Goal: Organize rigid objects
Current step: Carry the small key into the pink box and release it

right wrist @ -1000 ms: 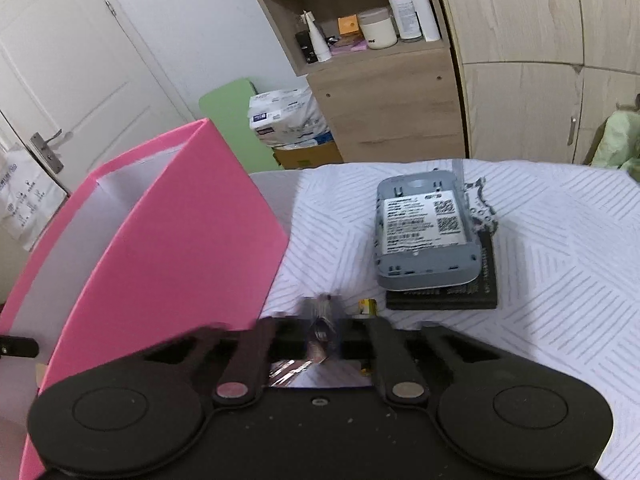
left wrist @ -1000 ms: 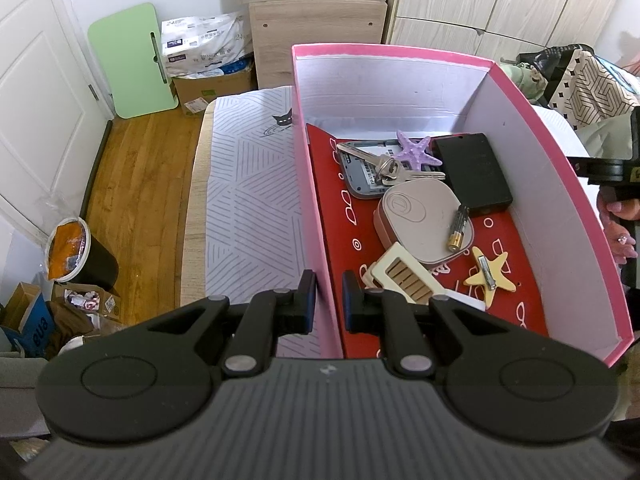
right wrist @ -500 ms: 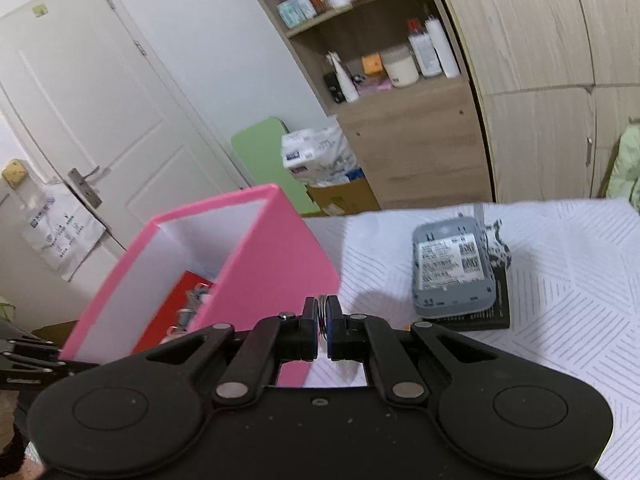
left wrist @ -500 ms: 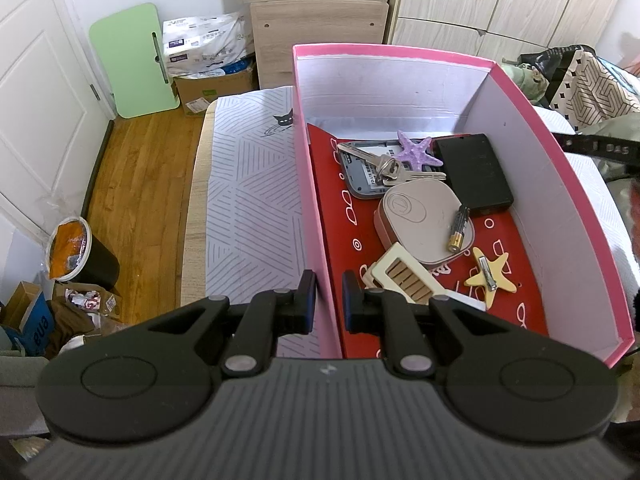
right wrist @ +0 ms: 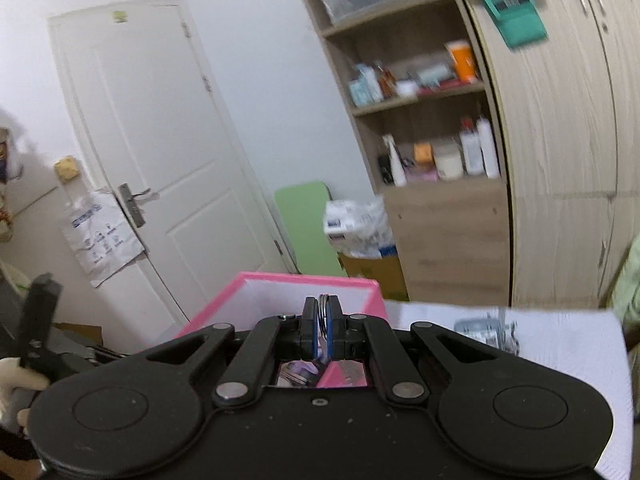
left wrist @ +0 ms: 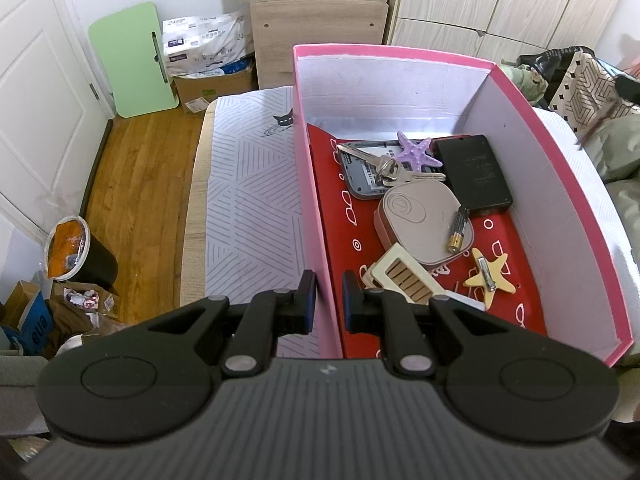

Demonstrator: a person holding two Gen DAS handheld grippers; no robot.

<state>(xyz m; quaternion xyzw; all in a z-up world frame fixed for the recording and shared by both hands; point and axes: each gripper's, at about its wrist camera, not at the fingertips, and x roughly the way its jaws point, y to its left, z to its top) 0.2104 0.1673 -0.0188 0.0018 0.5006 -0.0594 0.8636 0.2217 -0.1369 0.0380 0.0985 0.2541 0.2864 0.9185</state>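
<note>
A pink box (left wrist: 316,184) with a red lining stands on the patterned table. It holds keys (left wrist: 384,164), a purple starfish (left wrist: 414,152), a black case (left wrist: 472,174), a beige device (left wrist: 420,216), a battery (left wrist: 458,228) and a yellow star clip (left wrist: 488,276). My left gripper (left wrist: 329,300) is shut on the box's left wall near its front corner. My right gripper (right wrist: 321,326) is shut on a small key ring (right wrist: 322,312), raised above the box (right wrist: 280,280).
A grey router (right wrist: 484,328) lies on the white cloth right of the box. A white door (right wrist: 160,152), a green board (left wrist: 132,60), a wooden shelf unit (right wrist: 432,128) and wardrobes stand behind. A bin (left wrist: 74,256) and clutter sit on the floor at left.
My right gripper has lifted the key ring off the table and swung up and left over the box. The left gripper has kept its grip on the box wall.
</note>
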